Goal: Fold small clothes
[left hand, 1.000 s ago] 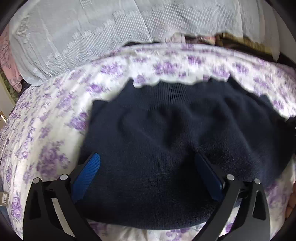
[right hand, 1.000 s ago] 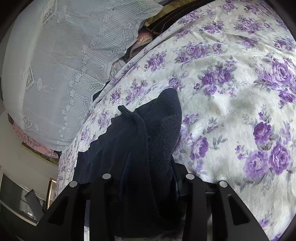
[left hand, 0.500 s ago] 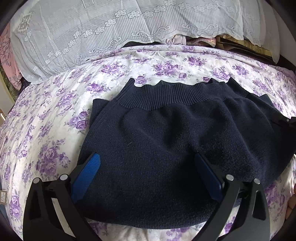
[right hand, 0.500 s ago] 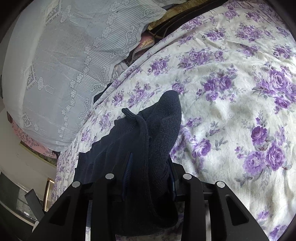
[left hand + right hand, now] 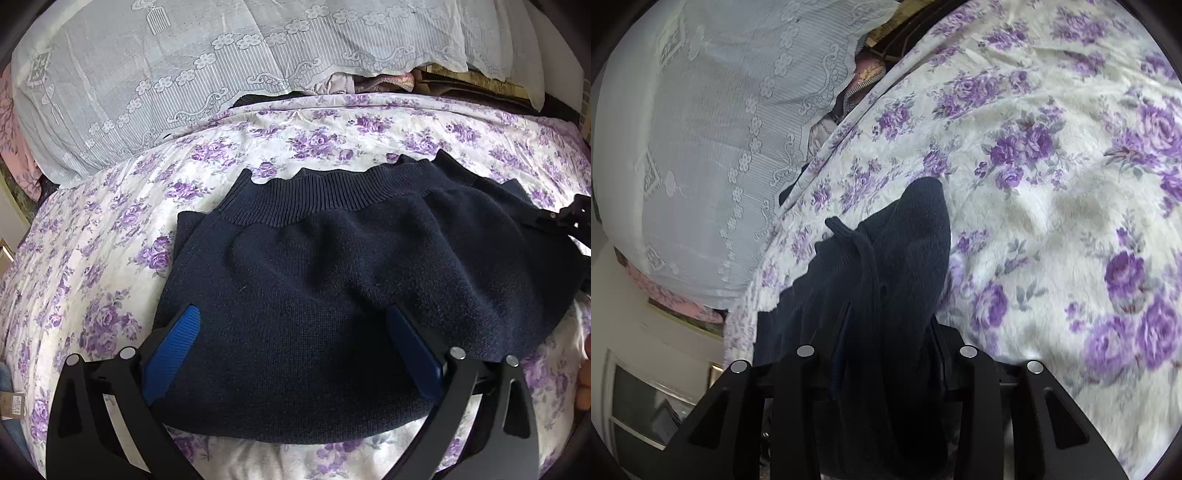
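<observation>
The knit (image 5: 332, 280) is a dark navy garment lying on the bed (image 5: 110, 236), spread across the flowered sheet with its ribbed band (image 5: 317, 195) turned toward the head of the bed, where the pillow lies. Its near edge is a smooth fold facing the left wrist camera, and a lower layer peeks out at its left side. In the right wrist view the same knit (image 5: 886, 295) rises in a bunched, upright ridge, with a thin cord (image 5: 857, 240) trailing over it.

The left claw (image 5: 291, 343) is spread wide, released, its two blue pads (image 5: 173, 347) straddling the near part of the knit; whether they touch the cloth cannot be told. The right claw (image 5: 886, 354) is clenched on the knit's right end, grasping a thick gather of cloth between its black fingers (image 5: 975, 387). From the left view that claw (image 5: 569, 218) shows at the garment's far right side.

The sheet (image 5: 1052, 184) is white with purple roses and a little rumpled. A pillow (image 5: 221, 74) in pale lace cover lies along the head of the bed, with some pink cloth (image 5: 369, 79) showing just behind it.
</observation>
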{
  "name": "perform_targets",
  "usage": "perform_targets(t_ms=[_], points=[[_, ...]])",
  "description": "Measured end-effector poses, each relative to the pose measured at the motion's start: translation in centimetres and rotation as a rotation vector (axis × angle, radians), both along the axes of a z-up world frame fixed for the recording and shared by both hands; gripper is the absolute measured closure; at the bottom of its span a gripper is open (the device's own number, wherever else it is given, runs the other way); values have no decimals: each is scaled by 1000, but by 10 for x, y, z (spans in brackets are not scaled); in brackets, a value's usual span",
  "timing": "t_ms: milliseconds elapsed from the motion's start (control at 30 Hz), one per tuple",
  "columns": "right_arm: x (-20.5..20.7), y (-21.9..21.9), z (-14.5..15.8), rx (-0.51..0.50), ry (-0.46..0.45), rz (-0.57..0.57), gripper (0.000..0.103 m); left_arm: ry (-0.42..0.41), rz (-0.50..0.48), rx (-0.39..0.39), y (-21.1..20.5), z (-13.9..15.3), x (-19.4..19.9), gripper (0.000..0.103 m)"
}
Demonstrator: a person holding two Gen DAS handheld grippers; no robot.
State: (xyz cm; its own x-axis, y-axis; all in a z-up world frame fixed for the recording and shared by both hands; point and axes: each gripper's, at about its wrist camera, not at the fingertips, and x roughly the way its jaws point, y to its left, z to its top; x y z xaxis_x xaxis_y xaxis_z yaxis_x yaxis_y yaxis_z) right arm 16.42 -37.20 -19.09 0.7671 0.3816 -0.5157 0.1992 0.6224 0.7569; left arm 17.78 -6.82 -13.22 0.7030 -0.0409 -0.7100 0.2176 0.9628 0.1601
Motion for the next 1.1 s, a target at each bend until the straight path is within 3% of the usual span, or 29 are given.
perform_targets(t_ms=[133, 333, 500, 567, 667, 900, 1100], points=[[9, -4, -3, 24, -3, 18, 72, 2, -2, -31, 3, 7, -3, 5], [14, 3, 0, -1, -8, 72, 69, -40, -76, 20, -29, 24, -18, 5], [9, -1, 2, 26, -23, 55, 79, -20, -106, 93, -53, 9, -14, 4], [6, 1, 8, 21, -40, 57, 80, -2, -104, 73, -50, 7, -12, 4], [3, 6, 21, 3, -64, 57, 81, -8, -83, 13, -39, 21, -9, 4], [5, 22, 55, -63, -66, 74, 81, 18, -30, 2, -39, 23, 19, 4], [11, 38, 78, -116, -57, 99, 82, 9, 57, -15, -1, 26, 45, 4]])
